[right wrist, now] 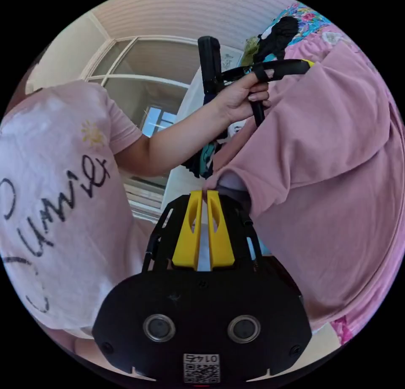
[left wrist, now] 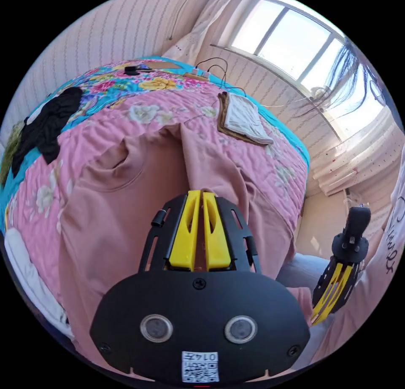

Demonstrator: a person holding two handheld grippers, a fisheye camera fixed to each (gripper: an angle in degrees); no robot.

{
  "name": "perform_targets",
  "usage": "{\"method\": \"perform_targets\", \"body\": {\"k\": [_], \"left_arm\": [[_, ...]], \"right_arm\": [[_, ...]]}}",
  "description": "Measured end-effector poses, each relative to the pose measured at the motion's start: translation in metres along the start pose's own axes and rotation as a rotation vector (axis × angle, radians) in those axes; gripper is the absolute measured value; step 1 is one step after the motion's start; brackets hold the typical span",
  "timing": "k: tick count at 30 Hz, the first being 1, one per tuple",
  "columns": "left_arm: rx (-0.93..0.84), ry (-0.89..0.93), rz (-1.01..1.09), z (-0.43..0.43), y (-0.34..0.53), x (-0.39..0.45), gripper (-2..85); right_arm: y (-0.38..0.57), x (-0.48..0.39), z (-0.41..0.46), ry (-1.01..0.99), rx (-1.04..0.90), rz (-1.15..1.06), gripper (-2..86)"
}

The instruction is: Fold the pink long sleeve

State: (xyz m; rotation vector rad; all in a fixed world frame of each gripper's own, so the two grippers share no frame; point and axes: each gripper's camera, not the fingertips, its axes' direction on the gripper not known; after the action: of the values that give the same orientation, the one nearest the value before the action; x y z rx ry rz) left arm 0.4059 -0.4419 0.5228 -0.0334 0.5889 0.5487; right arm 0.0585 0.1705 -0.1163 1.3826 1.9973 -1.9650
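Your left gripper [left wrist: 201, 193] has its jaws pinched together on a fold of the pink long sleeve [left wrist: 139, 182], which lies spread on the floral bed cover [left wrist: 126, 111]. Your right gripper [right wrist: 203, 194] is closed on its hem off the bed's edge. Beyond the shirt, folded towels [left wrist: 242, 119], black garment [left wrist: 46, 123]

long sleeve [left wrist: 139, 182]: plain pink | quilt [left wrist: 261, 161]: pink, floral, turquoise edge | jaws: yellow

- One pink long sleeve [left wrist: 126, 203] on the bed [left wrist: 261, 161].
- Two claws: left claw [left wrist: 201, 191], right claw [right wrist: 204, 191].
- One black garment [left wrist: 42, 127].
- One folded pile [left wrist: 242, 119].
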Motion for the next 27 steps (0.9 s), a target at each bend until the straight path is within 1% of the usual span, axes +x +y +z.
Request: {"method": "perform_targets", "body": {"k": [1,3,5,7,10,13,15,17,19,20,22,23,24,25,26,27], "left_arm": [[-0.011,-0.039,-0.051,0.003,0.013,-0.016,-1.0],[-0.025,-0.089,-0.175,0.008,0.032,-0.044,-1.0],[-0.022,-0.078,-0.244,0.005,0.038,-0.06,-1.0],[0.005,-0.059,-0.264,-0.001,0.039,-0.069,-1.0],[0.007,-0.052,-0.234,-0.004,0.026,-0.075,-1.0],[0.02,-0.01,-0.197,-0.004,0.0,-0.081,-0.8],[0.051,0.038,-0.153,-0.001,-0.028,-0.084,-0.3],[0.065,0.058,-0.118,0.004,-0.053,-0.084,0.6],[0.072,0.071,-0.075,0.01,-0.082,-0.082,2.5],[0.075,0.08,-0.06,0.015,-0.1,-0.082,3.9],[0.064,0.109,-0.055,0.025,-0.127,-0.083,6.0],[0.05,0.119,-0.051,0.033,-0.142,-0.084,7.0],[0.042,0.116,-0.048,0.037,-0.148,-0.084,7.2],[0.012,0.107,-0.041,0.048,-0.159,-0.085,7.4],[-0.044,0.098,-0.04,0.061,-0.167,-0.086,7.3],[-0.099,0.104,-0.063,0.072,-0.172,-0.09,6.3]], "right_arm": [[-0.007,0.0,0.022,0.088,-0.079,-0.022,1.8],[-0.015,0.002,0.051,0.21,-0.159,-0.037,2.3],[-0.019,0.009,0.077,0.27,-0.257,-0.018,3.0],[-0.016,0.016,0.103,0.257,-0.388,0.016,4.2],[-0.002,0.015,0.117,0.189,-0.502,0.015,5.4],[0.013,0.016,0.12,0.129,-0.61,0.009,5.9],[0.017,0.017,0.116,0.082,-0.636,0.002,5.9],[0.013,0.019,0.101,0.106,-0.604,-0.026,6.0],[-0.012,0.033,0.057,0.305,-0.415,-0.01,6.0],[-0.02,0.038,0.042,0.359,-0.344,0.011,6.0],[-0.047,0.057,-0.022,0.561,-0.017,0.092,6.1],[-0.051,0.061,-0.037,0.614,0.067,0.113,6.2],[-0.058,0.069,-0.058,0.721,0.196,0.152,6.2],[-0.065,0.079,-0.07,0.81,0.258,0.197,6.3],[-0.069,0.086,-0.071,0.843,0.266,0.221,6.3],[-0.077,0.102,-0.07,0.87,0.232,0.27,6.3]]}}
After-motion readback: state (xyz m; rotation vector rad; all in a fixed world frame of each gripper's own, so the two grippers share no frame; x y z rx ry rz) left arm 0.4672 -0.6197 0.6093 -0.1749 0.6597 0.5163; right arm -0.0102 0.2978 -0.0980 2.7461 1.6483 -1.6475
